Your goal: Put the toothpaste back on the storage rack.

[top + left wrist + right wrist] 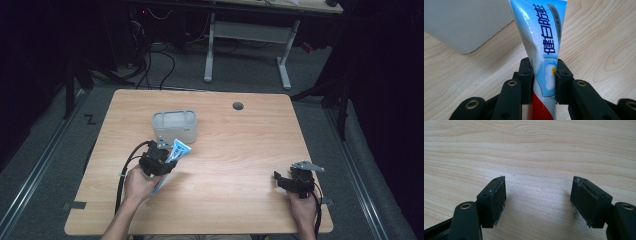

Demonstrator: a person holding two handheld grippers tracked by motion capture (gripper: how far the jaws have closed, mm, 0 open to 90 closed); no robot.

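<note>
Toothpaste tube is clamped in your left gripper: both fingers press its lower body, and the printed end points away toward 12 o'clock. In the high view that gripper sits just at 6 o'clock of the grey bin, with the tube tilted toward the bin's front wall, close to it. Your right gripper rests low over the counter at 4 o'clock, well apart from the bin; its fingers stand wide apart over bare wood.
</note>
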